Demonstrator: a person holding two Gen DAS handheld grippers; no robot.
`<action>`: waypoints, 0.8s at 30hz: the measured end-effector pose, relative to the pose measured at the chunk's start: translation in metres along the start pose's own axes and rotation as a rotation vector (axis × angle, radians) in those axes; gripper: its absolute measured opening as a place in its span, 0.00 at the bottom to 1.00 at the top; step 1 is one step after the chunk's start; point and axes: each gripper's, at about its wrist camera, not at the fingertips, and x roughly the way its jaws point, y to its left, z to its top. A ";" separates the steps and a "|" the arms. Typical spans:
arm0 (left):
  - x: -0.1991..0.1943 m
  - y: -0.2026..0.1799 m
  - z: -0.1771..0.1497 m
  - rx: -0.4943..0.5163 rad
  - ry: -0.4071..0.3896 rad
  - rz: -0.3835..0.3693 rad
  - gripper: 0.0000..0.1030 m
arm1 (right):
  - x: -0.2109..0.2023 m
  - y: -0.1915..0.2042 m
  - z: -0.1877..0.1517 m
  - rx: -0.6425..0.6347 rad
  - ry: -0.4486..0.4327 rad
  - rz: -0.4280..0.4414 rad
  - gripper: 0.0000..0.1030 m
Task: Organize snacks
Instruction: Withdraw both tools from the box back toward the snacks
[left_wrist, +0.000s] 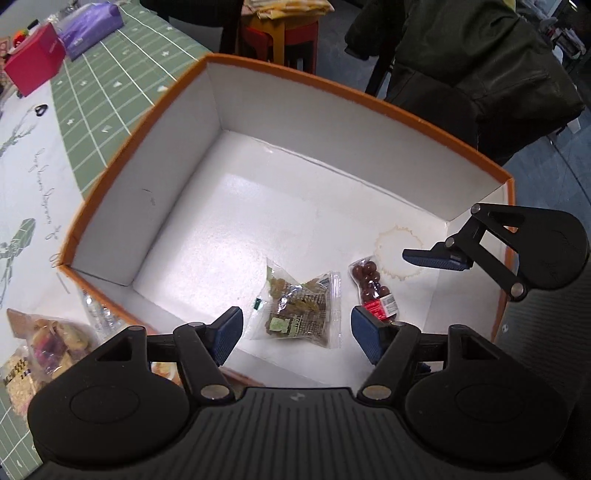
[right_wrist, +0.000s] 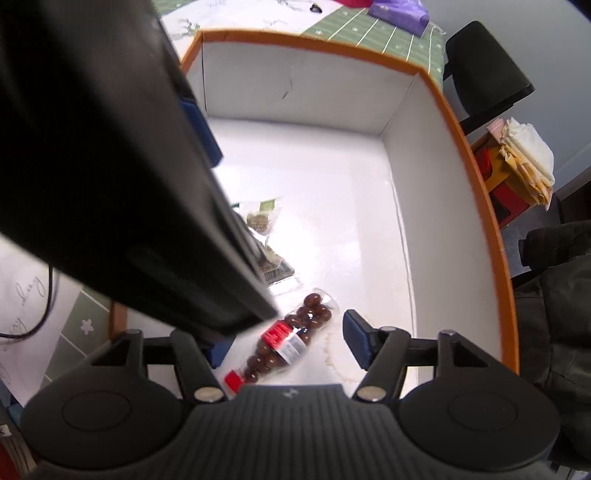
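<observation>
A small clear packet of brown chocolate balls (right_wrist: 291, 339) with a red label lies flat on the white floor of an orange-rimmed box (left_wrist: 325, 85), toward the box's 4 o'clock corner in the left wrist view, just beside a faint brown ring stain (left_wrist: 399, 251). To its 9 o'clock there, a clear packet of greenish dried fruit (left_wrist: 299, 306) lies crumpled on the same floor, near it but apart. The right gripper (right_wrist: 286, 341) hangs over the chocolate packet with its jaws parted, the packet lying between the blue pads without either pad pressing on it. The left gripper (left_wrist: 297, 332) is also spread wide, holding nothing, its blue pads standing either side of the dried-fruit packet and clear of it. Outside the box, at 8 o'clock in the left wrist view, more bagged snacks (left_wrist: 48, 339) sit on a green-checked tablecloth (left_wrist: 107, 88); at 11 o'clock stand a red box (left_wrist: 35, 68) and a purple pouch (left_wrist: 92, 26). A dark jacket (left_wrist: 480, 66) hangs beyond the box at 1 o'clock.
</observation>
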 end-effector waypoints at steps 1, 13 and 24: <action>-0.007 0.001 -0.001 -0.004 -0.014 -0.005 0.76 | -0.004 0.000 0.000 0.003 -0.008 -0.005 0.62; -0.080 0.030 -0.035 -0.084 -0.123 -0.006 0.77 | -0.061 0.013 0.009 0.030 -0.188 -0.041 0.66; -0.094 0.084 -0.108 -0.062 -0.020 0.123 0.77 | -0.071 0.072 0.033 -0.058 -0.254 0.074 0.70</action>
